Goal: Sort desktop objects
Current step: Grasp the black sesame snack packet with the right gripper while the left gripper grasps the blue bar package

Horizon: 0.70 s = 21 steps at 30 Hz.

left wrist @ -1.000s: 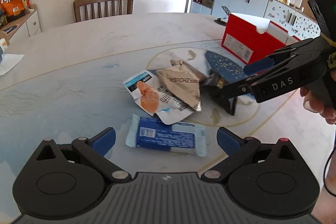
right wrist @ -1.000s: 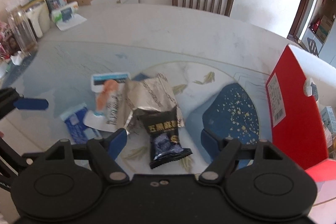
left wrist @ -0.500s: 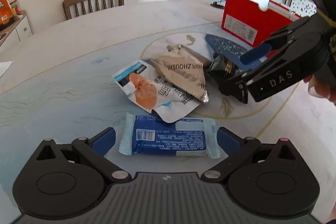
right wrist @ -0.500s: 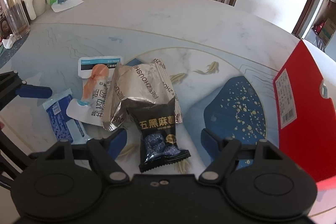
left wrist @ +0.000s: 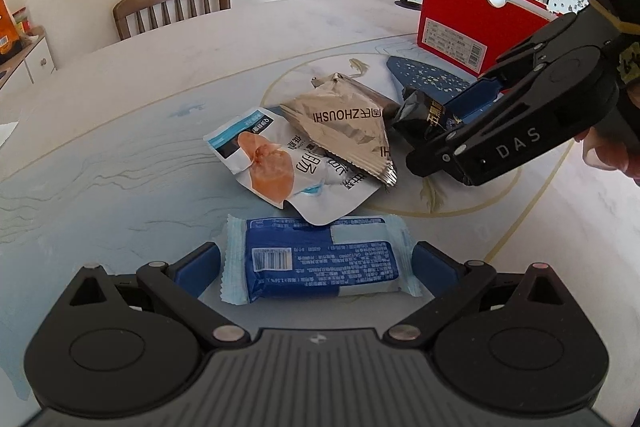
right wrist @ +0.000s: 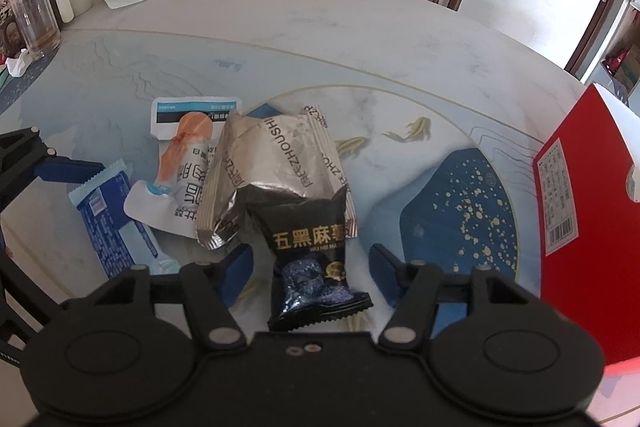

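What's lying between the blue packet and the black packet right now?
Two wrappers: the white pouch next to the blue packet, then the silver wrapper, overlapping it and reaching the black packet. The left wrist view shows this best.

The left gripper (left wrist: 316,263) is black with blue pads, and it points down at a slant toward the surface (left wrist: 120,155). Its jaws stand wide apart, one on each side of the blue and white flat packet (left wrist: 320,261), and the pads do not press on it.

The right gripper (right wrist: 310,265) is black with blue pads too, and it tips down more steeply, off to the right of the blue and white flat packet. Its jaws are closing. The small black snack bag (right wrist: 310,247) sits between them, but the pads are not touching it. A bit of the hand (left wrist: 612,155) holding this gripper shows behind it.
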Motion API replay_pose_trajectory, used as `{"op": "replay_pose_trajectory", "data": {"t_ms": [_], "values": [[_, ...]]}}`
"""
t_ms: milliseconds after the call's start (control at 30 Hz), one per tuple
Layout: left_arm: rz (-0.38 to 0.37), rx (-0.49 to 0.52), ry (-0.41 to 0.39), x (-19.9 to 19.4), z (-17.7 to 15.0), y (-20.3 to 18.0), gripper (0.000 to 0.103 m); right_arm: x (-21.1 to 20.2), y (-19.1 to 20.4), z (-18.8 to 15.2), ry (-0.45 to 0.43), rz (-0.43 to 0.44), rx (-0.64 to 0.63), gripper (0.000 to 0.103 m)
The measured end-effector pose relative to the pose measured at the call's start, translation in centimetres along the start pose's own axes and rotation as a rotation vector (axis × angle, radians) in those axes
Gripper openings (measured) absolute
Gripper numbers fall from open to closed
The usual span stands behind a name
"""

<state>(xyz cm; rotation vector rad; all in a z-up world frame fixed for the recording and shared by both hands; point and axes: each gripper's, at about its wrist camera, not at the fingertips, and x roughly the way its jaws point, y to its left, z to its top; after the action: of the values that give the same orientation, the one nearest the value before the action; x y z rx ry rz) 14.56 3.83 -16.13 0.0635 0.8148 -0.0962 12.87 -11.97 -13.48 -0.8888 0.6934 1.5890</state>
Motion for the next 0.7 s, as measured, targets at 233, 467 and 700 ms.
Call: {"op": "replay_pose_trajectory", "data": {"t_ms": [233,467,700], "values": [[0.007,0.014,0.000,-0.03,0.08,-0.23,0.096,-0.01,-0.13,-0.16,0.011,-0.010,-0.006,0.049],[0.015,-0.002,-0.005,-0.38,0.17,0.17,0.085,-0.25,-0.32,-0.26,0.020,-0.004,0.008,0.037],[0.011,-0.026,0.007,-0.88,0.19,0.61,0.081,-0.89,-0.45,-0.56,0.020,0.000,0.028,0.034]]}}
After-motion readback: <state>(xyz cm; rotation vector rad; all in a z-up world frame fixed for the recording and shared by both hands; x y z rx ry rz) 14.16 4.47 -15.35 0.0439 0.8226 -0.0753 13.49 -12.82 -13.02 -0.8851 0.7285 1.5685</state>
